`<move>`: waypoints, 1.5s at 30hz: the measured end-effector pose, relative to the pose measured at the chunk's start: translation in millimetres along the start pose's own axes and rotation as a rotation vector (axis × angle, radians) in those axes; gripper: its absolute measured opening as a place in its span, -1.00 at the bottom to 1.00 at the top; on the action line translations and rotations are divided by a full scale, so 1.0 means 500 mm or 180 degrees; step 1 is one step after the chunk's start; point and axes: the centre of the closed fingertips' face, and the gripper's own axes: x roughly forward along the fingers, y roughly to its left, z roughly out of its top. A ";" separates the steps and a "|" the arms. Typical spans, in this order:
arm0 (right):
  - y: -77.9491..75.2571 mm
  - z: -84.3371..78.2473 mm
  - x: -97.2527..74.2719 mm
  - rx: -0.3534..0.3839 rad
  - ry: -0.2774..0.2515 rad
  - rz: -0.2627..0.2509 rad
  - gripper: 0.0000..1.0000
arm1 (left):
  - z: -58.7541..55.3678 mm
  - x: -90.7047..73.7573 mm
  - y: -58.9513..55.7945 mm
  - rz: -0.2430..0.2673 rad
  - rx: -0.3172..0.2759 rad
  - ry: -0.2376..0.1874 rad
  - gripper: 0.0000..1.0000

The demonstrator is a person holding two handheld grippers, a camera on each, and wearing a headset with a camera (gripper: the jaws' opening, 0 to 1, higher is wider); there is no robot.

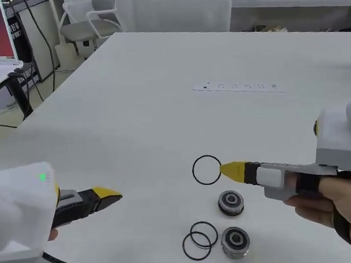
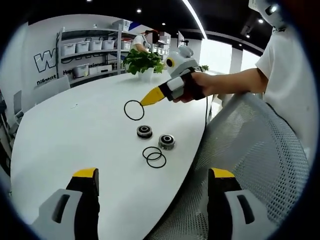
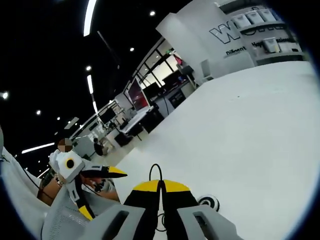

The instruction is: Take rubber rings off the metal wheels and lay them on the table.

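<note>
Right gripper: my right gripper has its jaws pressed together on the edge of a black rubber ring. In the right gripper view the yellow tips meet, with the thin ring rising from between them.
Held ring: in the head view it sticks out to the left of the tips, over the counter. I cannot tell whether it touches the surface.
Left gripper: my left gripper hovers low on the left, well apart from the work. In the left gripper view its jaws are spread wide with nothing between them.
Wheels: the far wheel sits on the counter just below the right gripper's tips. The near wheel is close beside it, toward me.
Loose rings: two loose rings lie flat and overlapping, just left of the near wheel.
Around: a socket panel is set flush into the counter farther out, and office chairs stand past the far edge. In the left gripper view a potted plant stands at the counter's end and a mesh chair is beside it.
In the way: the far wheel is closest to the right gripper. The loose rings lie between my two grippers, nearer the right one.
</note>
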 end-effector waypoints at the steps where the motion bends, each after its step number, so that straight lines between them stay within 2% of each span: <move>1: 0.004 -0.004 0.003 -0.0026 0.0030 0.0015 -1.00 | -0.001 0.001 0.000 -0.0001 -0.0016 0.0003 0.79; 12: 0.044 -0.047 0.032 -0.0214 0.0284 0.0173 -1.00 | -0.011 0.005 -0.004 -0.0040 -0.0010 0.0057 0.80; 20: 0.053 -0.090 0.052 -0.0312 0.0496 0.0219 -1.00 | -0.011 0.004 -0.003 -0.0033 -0.0032 0.0047 0.79; 25: 0.051 -0.139 0.067 -0.0373 0.0729 0.0174 -1.00 | -0.011 0.005 -0.007 -0.0066 -0.0033 0.0047 0.79; 29: 0.046 -0.164 0.076 -0.0455 0.0845 0.0132 -1.00 | -0.013 0.005 -0.005 -0.0051 -0.0051 0.0054 0.78; 35: 0.037 -0.192 0.085 -0.0661 0.0977 0.0016 -1.00 | -0.014 0.006 -0.006 -0.0063 -0.0060 0.0055 0.78; 45: 0.020 -0.220 0.094 -0.0872 0.1113 -0.0105 -1.00 | -0.016 0.007 -0.007 -0.0075 -0.0068 0.0071 0.77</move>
